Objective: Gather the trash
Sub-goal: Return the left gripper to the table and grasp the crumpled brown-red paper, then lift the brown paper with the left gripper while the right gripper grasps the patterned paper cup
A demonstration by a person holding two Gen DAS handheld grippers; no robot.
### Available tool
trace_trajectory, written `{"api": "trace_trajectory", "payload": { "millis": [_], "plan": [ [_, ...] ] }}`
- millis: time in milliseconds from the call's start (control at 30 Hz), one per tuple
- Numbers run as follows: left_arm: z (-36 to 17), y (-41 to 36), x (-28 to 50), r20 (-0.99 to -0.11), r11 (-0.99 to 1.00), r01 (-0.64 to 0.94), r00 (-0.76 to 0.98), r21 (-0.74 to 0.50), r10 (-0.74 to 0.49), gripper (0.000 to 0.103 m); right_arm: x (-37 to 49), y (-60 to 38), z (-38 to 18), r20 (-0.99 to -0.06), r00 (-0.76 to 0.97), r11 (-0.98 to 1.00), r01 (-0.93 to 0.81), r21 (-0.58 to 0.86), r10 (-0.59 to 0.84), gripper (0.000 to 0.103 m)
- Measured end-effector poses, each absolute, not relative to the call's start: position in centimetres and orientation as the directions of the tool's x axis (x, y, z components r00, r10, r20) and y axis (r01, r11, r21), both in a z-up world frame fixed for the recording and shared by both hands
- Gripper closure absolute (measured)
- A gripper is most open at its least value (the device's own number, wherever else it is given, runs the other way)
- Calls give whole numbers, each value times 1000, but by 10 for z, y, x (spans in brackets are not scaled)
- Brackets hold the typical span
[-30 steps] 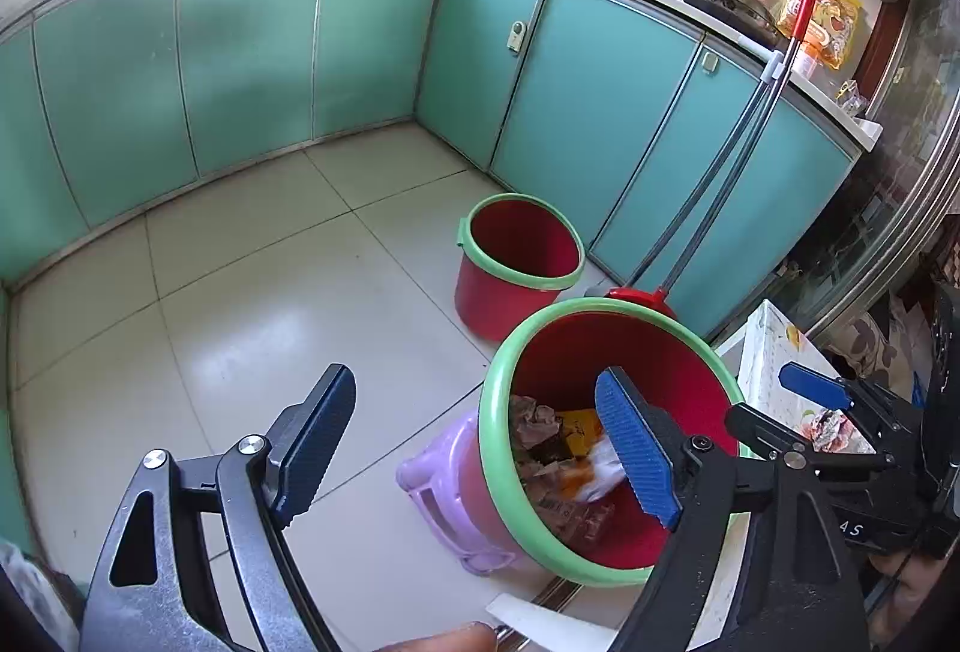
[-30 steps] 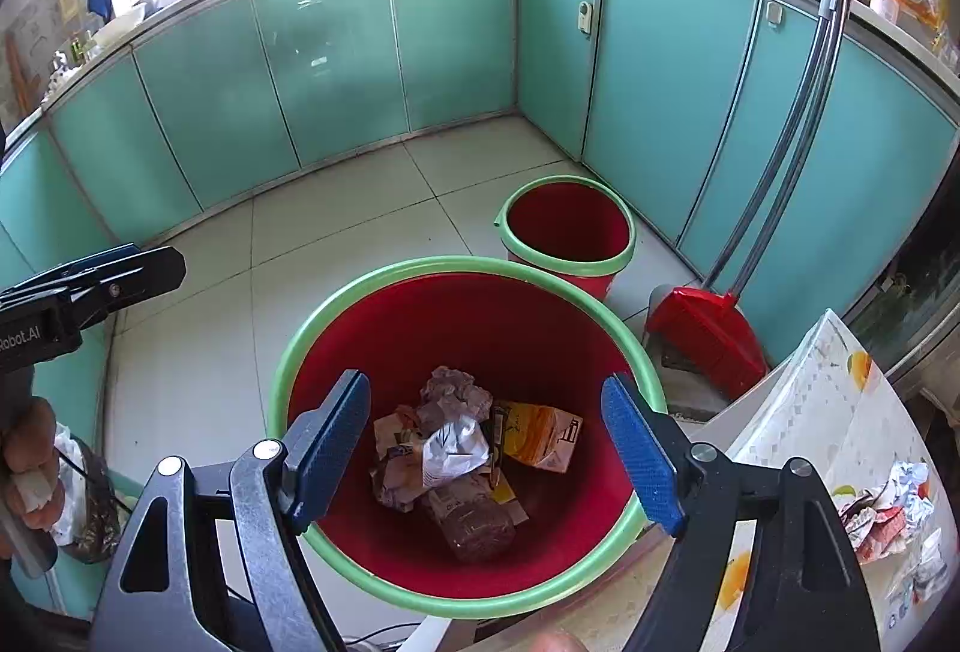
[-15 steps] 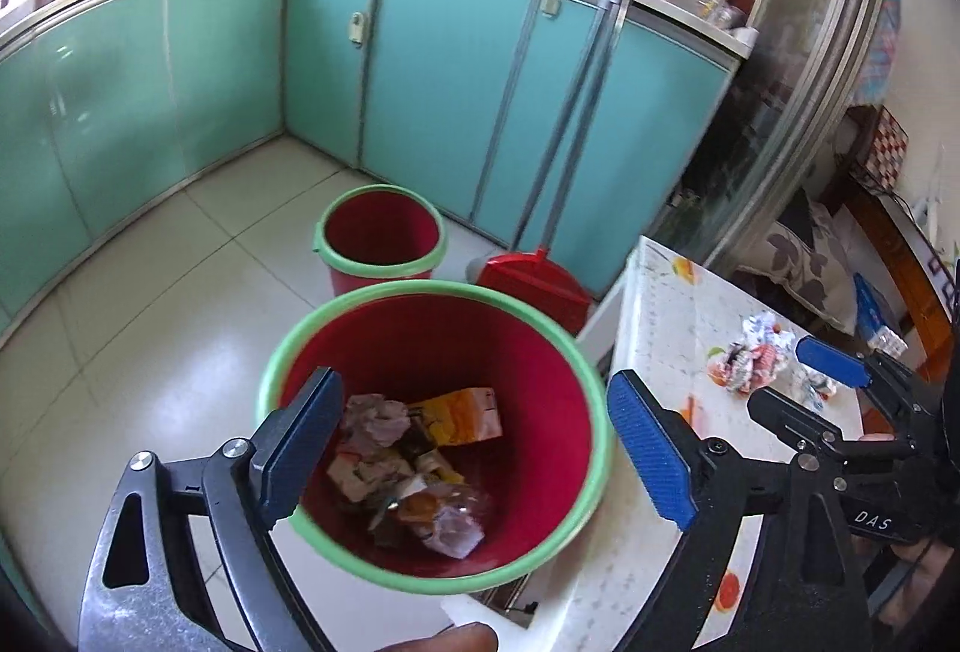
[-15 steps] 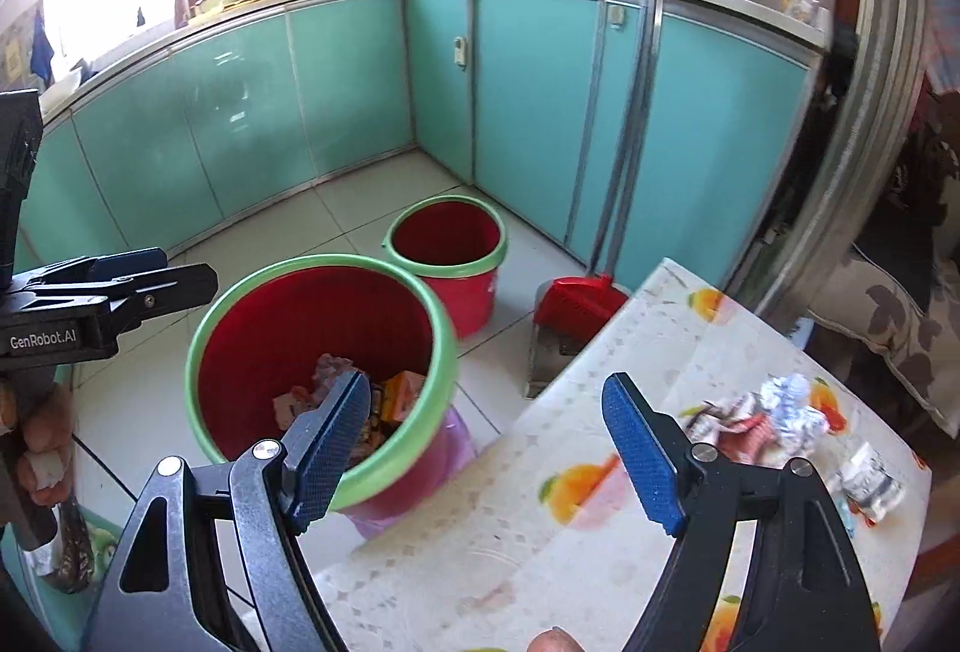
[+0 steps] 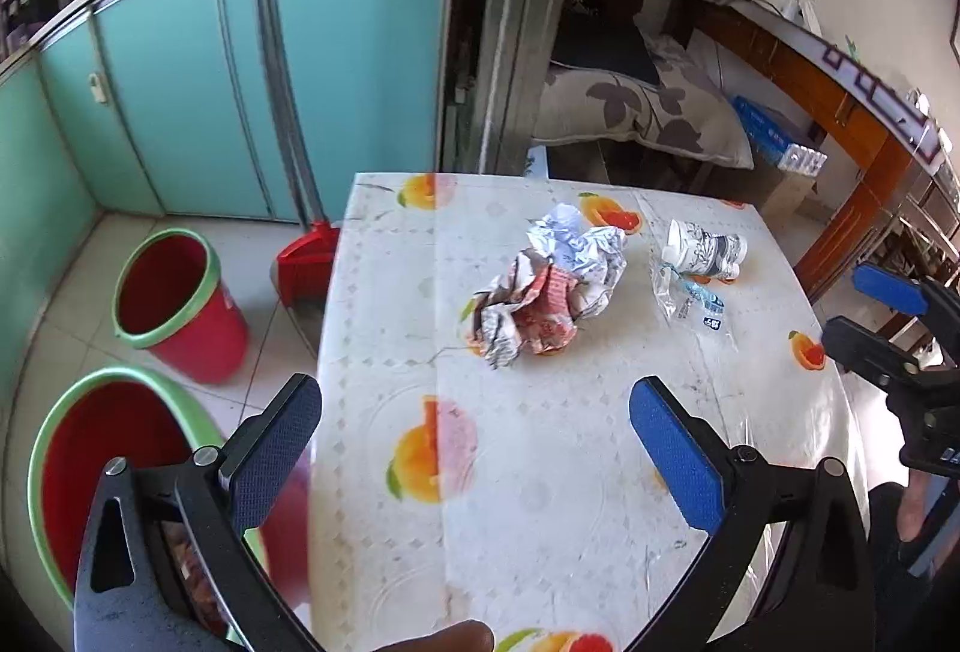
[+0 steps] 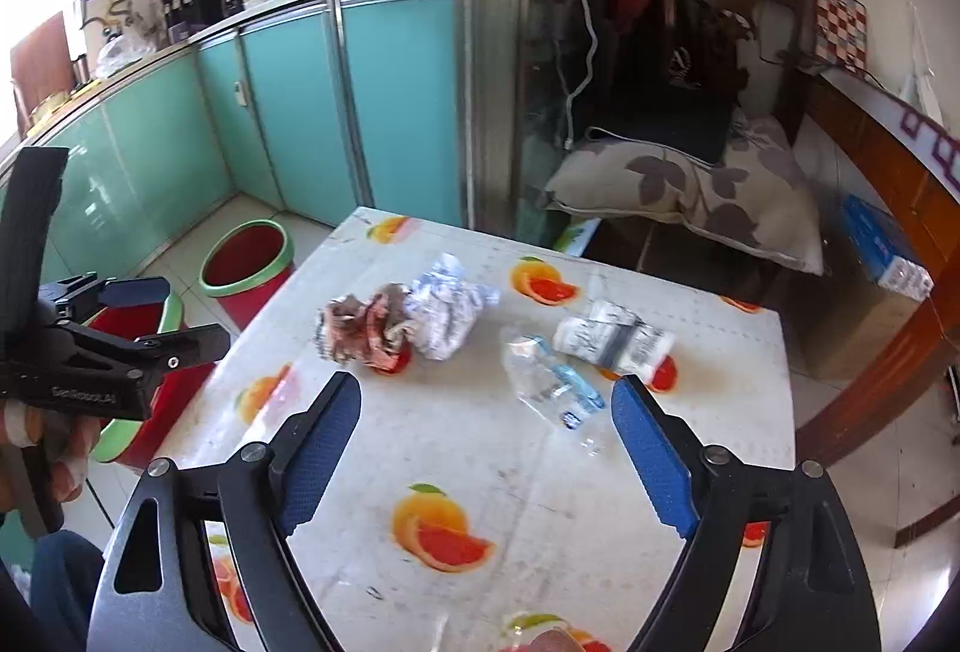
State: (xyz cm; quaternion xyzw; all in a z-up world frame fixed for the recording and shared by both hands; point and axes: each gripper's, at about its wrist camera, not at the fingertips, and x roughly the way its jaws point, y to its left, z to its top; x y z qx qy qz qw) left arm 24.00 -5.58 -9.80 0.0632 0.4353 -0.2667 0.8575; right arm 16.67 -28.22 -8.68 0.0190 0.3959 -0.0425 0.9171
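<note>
We see the crumpled wrappers (image 5: 549,286) at mid-frame — above and well apart from the left gripper (image 5: 474,448) and right gripper (image 6: 486,448) (both spread, empty).

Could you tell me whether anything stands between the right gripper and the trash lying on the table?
Nothing visible does. The right gripper hangs open above bare tablecloth, and the clear plastic wrapper, crushed paper cup and crumpled paper wad lie just beyond its fingertips.
</note>
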Motion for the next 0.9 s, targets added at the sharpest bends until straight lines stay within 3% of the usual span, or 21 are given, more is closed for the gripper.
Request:
{"api": "trace_trajectory", "payload": {
  "millis": [233, 567, 600, 633, 900],
  "plan": [
    [-134, -126, 266, -839, 821, 568, 415, -64, -353, 0, 143, -337, -92, -732, 670, 984, 179, -5, -126, 14],
    [-177, -154, 296, -901, 820, 573, 360, 8, -243, 3, 145, -369, -101, -731, 666, 976, 216, -5, -151, 14],
    [-179, -154, 297, -903, 821, 571, 357, 10, -238, 21, 147, -370, -102, -732, 665, 977, 214, -3, -148, 14],
    [-182, -154, 297, -908, 823, 568, 354, 19, -223, 48, 151, -372, -105, -732, 665, 977, 212, -3, -147, 14],
    [-173, -133, 284, -897, 840, 543, 376, 10, -233, 58, 201, -377, -122, -742, 660, 991, 128, -43, -118, 12]
  ]
}}
